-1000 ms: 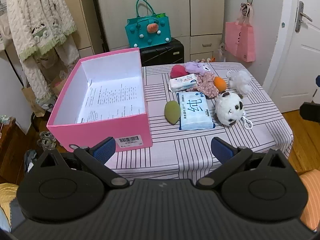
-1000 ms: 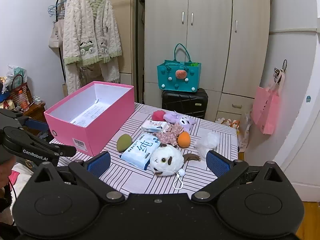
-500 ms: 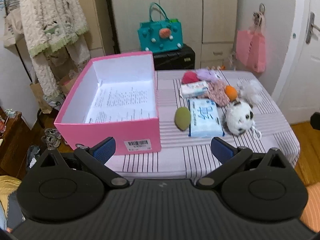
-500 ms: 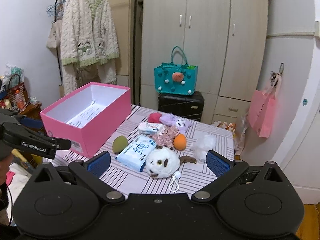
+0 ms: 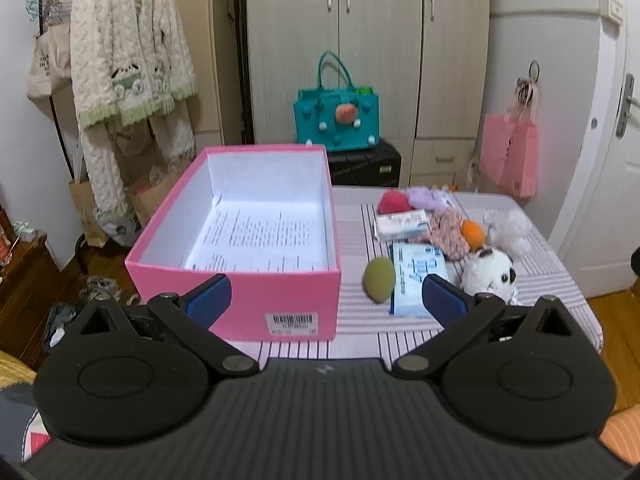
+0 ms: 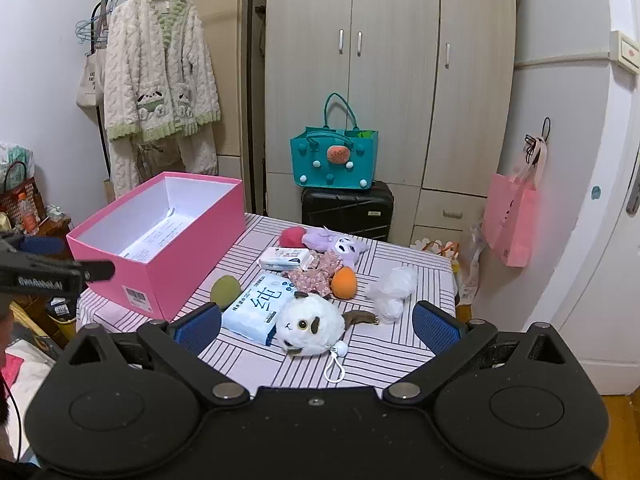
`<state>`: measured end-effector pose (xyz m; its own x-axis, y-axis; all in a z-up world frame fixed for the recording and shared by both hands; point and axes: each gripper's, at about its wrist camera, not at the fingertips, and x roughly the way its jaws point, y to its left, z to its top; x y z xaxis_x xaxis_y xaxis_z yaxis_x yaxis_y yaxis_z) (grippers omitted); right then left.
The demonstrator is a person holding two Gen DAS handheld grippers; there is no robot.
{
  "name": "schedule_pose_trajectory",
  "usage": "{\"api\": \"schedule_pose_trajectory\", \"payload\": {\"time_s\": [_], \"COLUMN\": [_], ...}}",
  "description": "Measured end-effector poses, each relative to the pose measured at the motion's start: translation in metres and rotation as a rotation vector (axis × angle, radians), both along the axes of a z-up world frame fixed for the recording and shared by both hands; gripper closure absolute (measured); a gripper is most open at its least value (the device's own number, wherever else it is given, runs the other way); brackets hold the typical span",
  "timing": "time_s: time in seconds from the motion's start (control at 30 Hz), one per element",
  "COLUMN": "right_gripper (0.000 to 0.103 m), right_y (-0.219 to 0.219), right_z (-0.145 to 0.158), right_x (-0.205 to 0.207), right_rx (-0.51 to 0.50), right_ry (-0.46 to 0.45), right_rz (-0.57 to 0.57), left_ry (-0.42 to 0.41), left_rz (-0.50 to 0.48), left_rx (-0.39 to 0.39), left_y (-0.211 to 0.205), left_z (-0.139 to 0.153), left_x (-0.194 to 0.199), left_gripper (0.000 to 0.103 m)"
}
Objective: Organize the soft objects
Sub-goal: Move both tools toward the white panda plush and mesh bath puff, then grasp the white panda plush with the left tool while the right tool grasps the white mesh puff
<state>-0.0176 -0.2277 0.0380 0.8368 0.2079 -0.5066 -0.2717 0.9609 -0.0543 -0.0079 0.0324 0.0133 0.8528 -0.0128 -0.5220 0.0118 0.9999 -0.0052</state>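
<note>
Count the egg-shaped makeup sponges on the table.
3: a green sponge beside the pink box, an orange sponge by the floral cloth, and a red sponge beside the purple plush. Others may be hidden.

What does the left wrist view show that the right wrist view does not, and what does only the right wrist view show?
Only the left wrist view shows the whole printed sheet on the pink box floor and the left gripper from behind, open and empty.

Only the right wrist view shows the left gripper from the side, the plush's white loop, and the right gripper, open and empty.

Both show the box, green sponge, wipes pack, white plush and teal bag.
</note>
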Motion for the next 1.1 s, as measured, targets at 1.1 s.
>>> {"api": "schedule_pose_trajectory", "payload": {"time_s": [1.1], "right_gripper": [0.000], "right_y": [-0.040], "right_z": [-0.074], "right_x": [0.081], "right_rx": [0.020], "right_ry": [0.015], "right_rz": [0.139], "left_ry": [0.042], "left_rz": [-0.349], "left_rx": [-0.093], "left_y": [-0.071], "left_z": [-0.030], "left_x": [0.078], "left_gripper": [0.003]}}
